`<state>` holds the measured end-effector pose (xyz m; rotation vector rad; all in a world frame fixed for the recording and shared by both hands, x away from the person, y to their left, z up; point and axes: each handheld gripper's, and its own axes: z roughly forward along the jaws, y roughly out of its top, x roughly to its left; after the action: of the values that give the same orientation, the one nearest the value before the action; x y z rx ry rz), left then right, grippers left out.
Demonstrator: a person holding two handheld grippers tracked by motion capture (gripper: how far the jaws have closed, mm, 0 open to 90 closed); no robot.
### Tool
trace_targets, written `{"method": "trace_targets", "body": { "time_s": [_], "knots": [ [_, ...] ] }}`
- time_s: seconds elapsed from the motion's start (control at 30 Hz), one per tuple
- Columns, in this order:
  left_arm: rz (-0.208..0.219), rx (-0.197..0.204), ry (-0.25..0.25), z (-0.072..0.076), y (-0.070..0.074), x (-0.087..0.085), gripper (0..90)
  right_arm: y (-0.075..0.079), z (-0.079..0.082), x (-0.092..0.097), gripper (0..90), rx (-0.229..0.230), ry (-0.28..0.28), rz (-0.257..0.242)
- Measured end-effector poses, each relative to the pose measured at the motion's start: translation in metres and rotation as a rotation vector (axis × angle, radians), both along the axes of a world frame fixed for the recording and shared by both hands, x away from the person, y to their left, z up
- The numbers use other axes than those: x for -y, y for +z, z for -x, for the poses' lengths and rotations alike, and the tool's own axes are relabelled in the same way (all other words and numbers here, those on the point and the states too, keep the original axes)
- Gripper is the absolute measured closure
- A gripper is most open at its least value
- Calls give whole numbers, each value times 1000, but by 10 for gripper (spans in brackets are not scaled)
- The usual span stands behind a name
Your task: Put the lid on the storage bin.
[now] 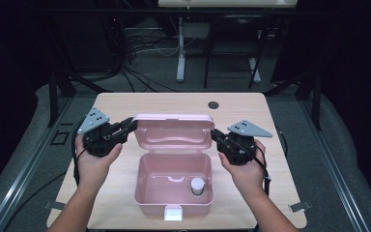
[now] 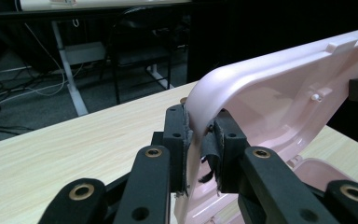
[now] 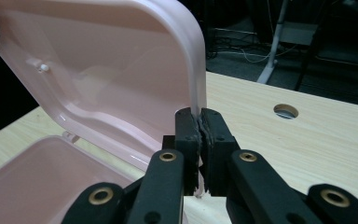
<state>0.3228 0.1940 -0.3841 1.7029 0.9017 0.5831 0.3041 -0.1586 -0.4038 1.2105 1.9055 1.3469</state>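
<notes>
A pink plastic box [image 1: 147, 186] stands open on the wooden table, its lid [image 1: 174, 130] raised upright at the back. My left gripper [image 1: 134, 123] has the lid's left edge [image 2: 279, 88] between its jaws, and in the left gripper view [image 2: 199, 140] both pads lie against the rim. My right gripper [image 1: 214, 133] is shut on the lid's right edge [image 3: 112, 70], the pads [image 3: 189, 133] pinching the thin rim. A small white-capped cylinder [image 1: 197, 185] stands inside the box at the right.
A white latch [image 1: 173, 212] sticks out from the box's front wall near the table's front edge. A round cable hole [image 1: 213, 105] lies behind the lid. Desk legs and cables stand on the dark floor beyond the table [image 1: 116, 101].
</notes>
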Motion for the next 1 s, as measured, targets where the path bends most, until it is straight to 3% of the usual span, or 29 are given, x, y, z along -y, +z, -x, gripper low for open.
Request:
{"method": "trace_targets", "body": {
  "time_s": [0.1, 0.4, 1.0],
  "knots": [
    [-16, 6, 14, 1, 0, 1, 795, -2, -1, 2, 857, -10, 7, -33],
    [-6, 24, 28, 5, -2, 3, 803, -4, 1, 4, 840, -1, 15, -58],
    [40, 7, -12, 15, -6, -3, 788, -9, 8, 12, 835, 14, 37, -154]
  ]
}}
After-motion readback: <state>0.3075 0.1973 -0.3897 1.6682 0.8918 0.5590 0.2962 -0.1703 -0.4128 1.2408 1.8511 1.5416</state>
